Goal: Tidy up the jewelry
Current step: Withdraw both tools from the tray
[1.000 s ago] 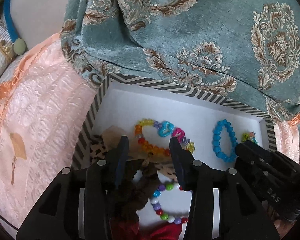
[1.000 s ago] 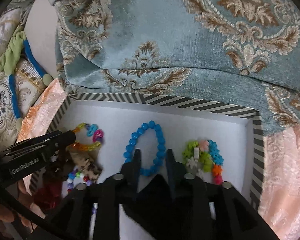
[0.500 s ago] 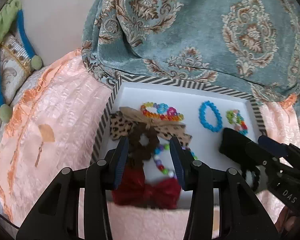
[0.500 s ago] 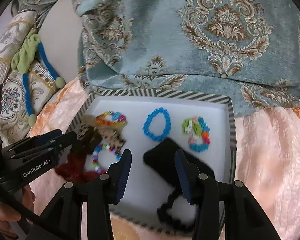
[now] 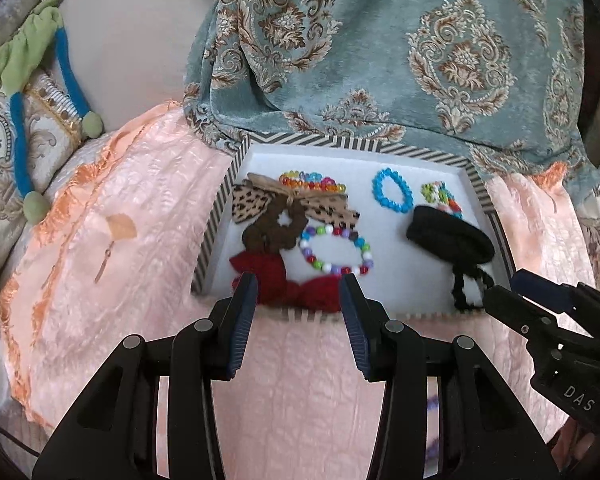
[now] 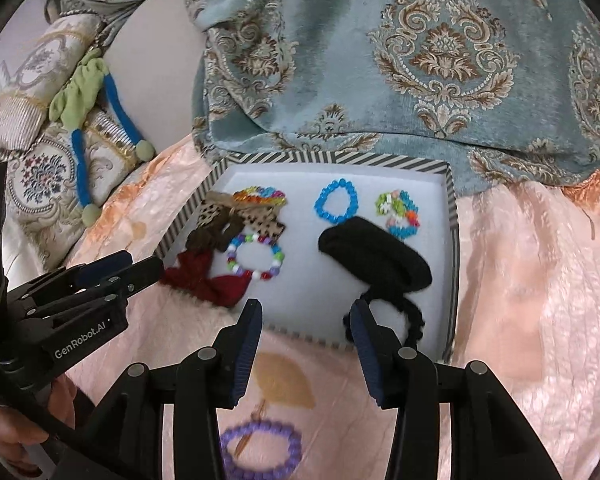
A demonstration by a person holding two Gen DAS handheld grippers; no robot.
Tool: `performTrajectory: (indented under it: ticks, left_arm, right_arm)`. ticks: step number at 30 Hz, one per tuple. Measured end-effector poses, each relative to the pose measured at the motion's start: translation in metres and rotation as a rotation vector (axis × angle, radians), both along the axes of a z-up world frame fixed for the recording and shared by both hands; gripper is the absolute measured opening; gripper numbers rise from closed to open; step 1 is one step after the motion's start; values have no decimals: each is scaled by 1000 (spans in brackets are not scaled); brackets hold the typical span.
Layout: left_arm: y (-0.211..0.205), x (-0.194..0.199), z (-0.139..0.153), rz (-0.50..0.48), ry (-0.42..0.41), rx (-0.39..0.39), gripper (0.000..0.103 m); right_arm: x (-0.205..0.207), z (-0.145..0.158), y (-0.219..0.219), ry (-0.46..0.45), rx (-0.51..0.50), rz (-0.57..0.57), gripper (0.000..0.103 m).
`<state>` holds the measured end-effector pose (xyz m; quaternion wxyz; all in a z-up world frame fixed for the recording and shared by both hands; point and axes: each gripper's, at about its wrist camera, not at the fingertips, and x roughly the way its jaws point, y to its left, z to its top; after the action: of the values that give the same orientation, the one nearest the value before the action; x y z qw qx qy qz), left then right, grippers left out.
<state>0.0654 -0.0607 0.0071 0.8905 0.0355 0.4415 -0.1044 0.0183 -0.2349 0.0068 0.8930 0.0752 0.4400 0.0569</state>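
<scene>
A striped-rim white tray (image 5: 342,146) (image 6: 452,196) lies on the pink bedspread. In it lie a blue bead bracelet (image 5: 392,191) (image 6: 337,201), a multicolour bead bracelet (image 5: 337,250) (image 6: 256,257), a rainbow bracelet (image 5: 312,181), a flower-bead bracelet (image 6: 399,213), a leopard bow with brown scrunchie (image 5: 276,220), a red bow (image 5: 292,288) (image 6: 208,280) and a black hair tie (image 5: 452,240) (image 6: 376,258). A purple bead bracelet (image 6: 260,450) lies on the bedspread outside the tray. My left gripper (image 5: 298,312) and right gripper (image 6: 306,340) are open and empty, just in front of the tray.
A teal patterned cushion (image 5: 420,48) rises behind the tray. A cream embroidered pillow with a green and blue cord (image 6: 80,120) lies at the left. The pink bedspread (image 5: 100,260) stretches around the tray.
Both grippers let go of their hair pieces in the tray, opened, and pulled back toward me out of the tray. The black hair tie and the bows now lie free.
</scene>
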Motion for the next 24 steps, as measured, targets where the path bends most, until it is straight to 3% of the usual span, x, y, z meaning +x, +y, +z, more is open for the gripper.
performTrajectory:
  ticks: [5, 17, 24]
  left_arm:
    - [6, -21, 2, -4, 10, -12, 42]
    - [9, -56, 6, -29, 12, -8, 42]
    - [13, -75, 4, -83, 78, -76, 48]
  right_arm:
    - [-19, -2, 4, 11, -7, 7, 51]
    - [-53, -9, 8, 38, -13, 14, 52]
    - [-55, -34, 5, 101, -2, 36, 52]
